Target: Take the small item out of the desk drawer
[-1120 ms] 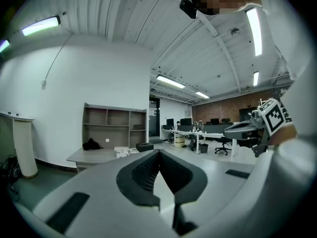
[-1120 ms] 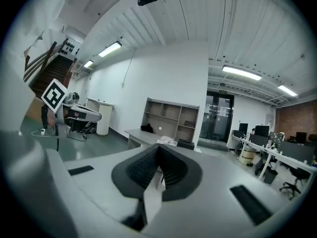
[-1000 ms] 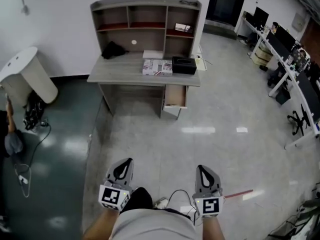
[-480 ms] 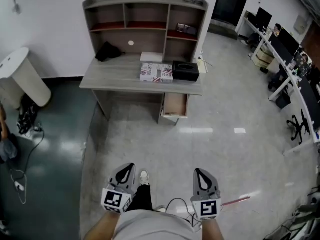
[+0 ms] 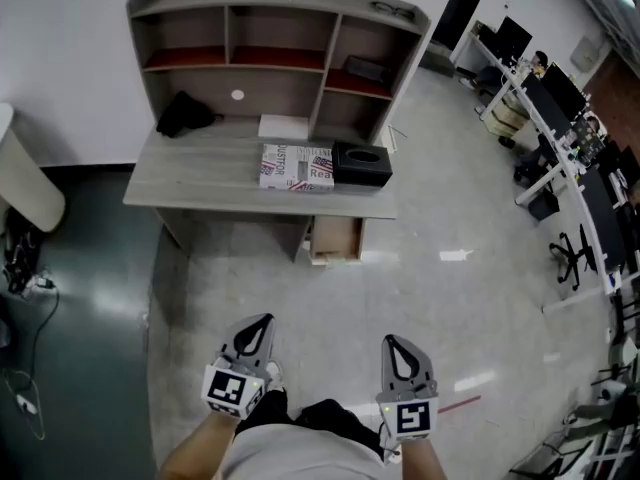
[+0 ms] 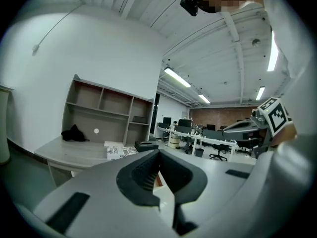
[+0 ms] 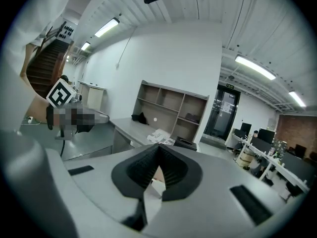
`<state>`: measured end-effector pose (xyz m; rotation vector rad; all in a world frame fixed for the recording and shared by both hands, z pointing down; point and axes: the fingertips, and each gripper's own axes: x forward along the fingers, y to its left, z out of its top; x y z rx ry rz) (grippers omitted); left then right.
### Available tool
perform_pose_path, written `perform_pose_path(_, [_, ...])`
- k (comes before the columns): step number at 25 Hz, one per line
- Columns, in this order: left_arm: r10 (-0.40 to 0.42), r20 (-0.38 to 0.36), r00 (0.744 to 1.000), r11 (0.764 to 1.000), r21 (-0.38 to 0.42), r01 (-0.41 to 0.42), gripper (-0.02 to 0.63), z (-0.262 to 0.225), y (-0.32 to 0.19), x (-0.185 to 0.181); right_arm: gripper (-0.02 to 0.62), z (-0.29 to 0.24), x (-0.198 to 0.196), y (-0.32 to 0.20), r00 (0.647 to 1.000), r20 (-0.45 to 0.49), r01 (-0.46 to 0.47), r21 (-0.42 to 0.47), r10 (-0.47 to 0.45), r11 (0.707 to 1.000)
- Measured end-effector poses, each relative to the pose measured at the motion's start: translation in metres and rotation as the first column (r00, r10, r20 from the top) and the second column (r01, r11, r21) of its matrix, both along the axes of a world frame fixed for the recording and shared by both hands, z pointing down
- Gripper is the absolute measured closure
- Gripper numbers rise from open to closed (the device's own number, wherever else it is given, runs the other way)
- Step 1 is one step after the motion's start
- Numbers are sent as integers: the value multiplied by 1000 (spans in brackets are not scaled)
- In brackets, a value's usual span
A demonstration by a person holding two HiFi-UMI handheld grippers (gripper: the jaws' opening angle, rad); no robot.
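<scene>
1. The pale wooden drawer [image 5: 337, 238] stands open under the grey bench [image 5: 200, 183] at frame centre; the small item is not discernible.
2. The left gripper [image 5: 262, 320] and right gripper [image 5: 392, 340] have fingers closed and empty. The drawer lies well up-frame, between them.

We are seeing only the front of the drawer [image 5: 337, 238] near frame center; the counter [image 5: 200, 183] is hiding the rest, and anything inside is looking too small to tell. The left edge is cutting off a white cylinder [image 5: 22, 183].

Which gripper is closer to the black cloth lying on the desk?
Left. Both grippers hang over the floor well short of the desk; the left gripper is slightly right of the black cloth, the right gripper much further right.
</scene>
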<state>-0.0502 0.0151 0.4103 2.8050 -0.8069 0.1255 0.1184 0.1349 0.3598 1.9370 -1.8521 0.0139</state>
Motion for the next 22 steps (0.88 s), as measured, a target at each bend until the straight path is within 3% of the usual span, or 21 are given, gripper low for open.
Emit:
perform_pose_path(5, [52,20,998,997,-52,-51,588,21,-11,25,572,8,21,-9,999,4,-51,-33,51,998])
perform_pose_path(10, [80,25,996,996,-50,-79,588,23,-19,56,572,16,51,-28,998,-2,-59,-45,59,997])
perform_pose_path(15, [23,45,999,1000,-17,-22,588,13,-49,73,572,23,80,-59,1000,-24,-11,-31,10,999])
perform_pose_path(22, [-49,92,995,999,-18,50,588,14,-81,91,572,64,113,-107,993,-67,86,-119,-94,989])
